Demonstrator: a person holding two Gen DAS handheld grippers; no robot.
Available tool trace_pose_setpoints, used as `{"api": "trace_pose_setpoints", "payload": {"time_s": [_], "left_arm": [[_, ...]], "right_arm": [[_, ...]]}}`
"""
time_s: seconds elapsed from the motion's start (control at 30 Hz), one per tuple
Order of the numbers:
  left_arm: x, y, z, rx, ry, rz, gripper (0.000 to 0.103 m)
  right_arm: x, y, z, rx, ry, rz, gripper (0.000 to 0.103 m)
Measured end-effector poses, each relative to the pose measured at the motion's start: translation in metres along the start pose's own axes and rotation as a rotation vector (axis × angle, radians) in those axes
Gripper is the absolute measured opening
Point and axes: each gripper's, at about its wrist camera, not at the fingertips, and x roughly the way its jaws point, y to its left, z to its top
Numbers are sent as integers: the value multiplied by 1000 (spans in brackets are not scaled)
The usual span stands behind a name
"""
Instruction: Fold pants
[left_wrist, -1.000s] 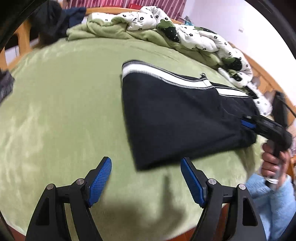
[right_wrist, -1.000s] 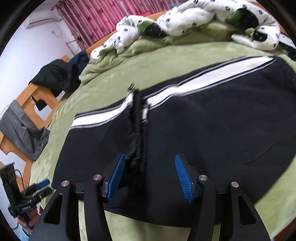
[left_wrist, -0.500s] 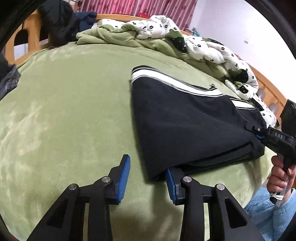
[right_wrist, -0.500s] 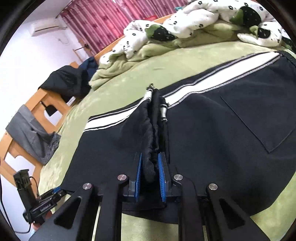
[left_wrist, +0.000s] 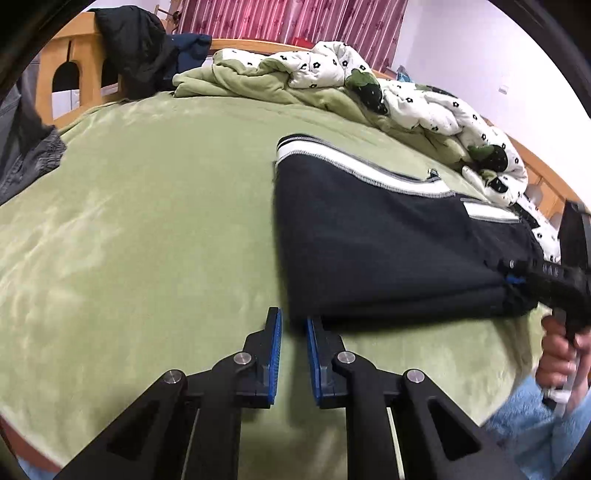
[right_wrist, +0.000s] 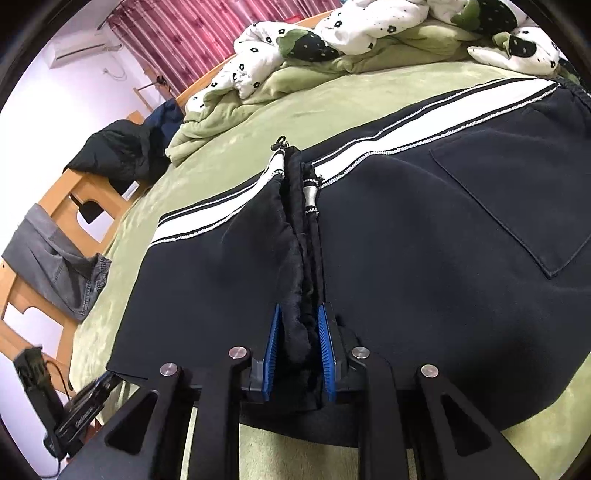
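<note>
Your black pants with a white side stripe (left_wrist: 373, 236) lie flat on the soft green bed cover (left_wrist: 147, 229). From your left gripper (left_wrist: 293, 332) you see its jaws pulled almost together at the pants' near corner; whether cloth sits between them is hidden. Only your right gripper (right_wrist: 300, 347) view shows a back pocket, and jaws pinching a bunched ridge of black cloth, easing apart slightly.

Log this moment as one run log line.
stage: gripping to fold | left gripper: shut at corner of black white-striped pants | right gripper: shut on bunched pants edge | surface: green blanket
</note>
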Motion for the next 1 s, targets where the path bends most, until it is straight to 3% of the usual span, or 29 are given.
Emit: {"api": "trace_pose_setpoints", "payload": {"time_s": [0.07, 0.2, 0.3, 0.37, 0.43, 0.53, 0.63, 0.67, 0.7, 0.73, 0.8, 0.87, 1.0], "left_arm": [[-7, 2, -8, -10, -10, 49, 13], [-6, -3, -11, 8, 31, 16, 13], [-12, -11, -4, 47, 8, 26, 15], [-18, -15, 5, 61, -17, 16, 28], [-24, -17, 14, 51, -43, 21, 57], [-28, -20, 35, 39, -74, -4, 60], [-21, -27, 54, 52, -67, -14, 61], [-17, -29, 59, 49, -59, -21, 61], [-13, -29, 63, 46, -48, -28, 61], [-6, -30, 68, 40, -26, -39, 61], [9, -29, 77, 32, 17, -68, 61], [24, -30, 85, 39, 45, -57, 61], [50, -26, 96, 43, 83, -66, 60]], "right_arm": [[-2, 2, 0, -12, -4, -9, 20], [-5, 6, 0, -25, -11, -13, 20], [-13, 9, 0, -43, -31, -18, 20], [-22, 11, -1, -60, -56, -32, 20], [-28, 9, -4, -84, -51, -60, 24], [-33, 3, -10, -131, -25, -99, 27], [-60, -15, -7, -148, -88, -164, 29], [-75, -26, -3, -139, -125, -180, 32], [-88, -37, 1, -124, -160, -206, 46], [-104, -53, 7, -96, -212, -262, 70], [-132, -90, 19, -18, -309, -383, 88], [-149, -132, 30, 92, -353, -430, 88], [-149, -219, 54, 300, -320, -359, 88]]}}
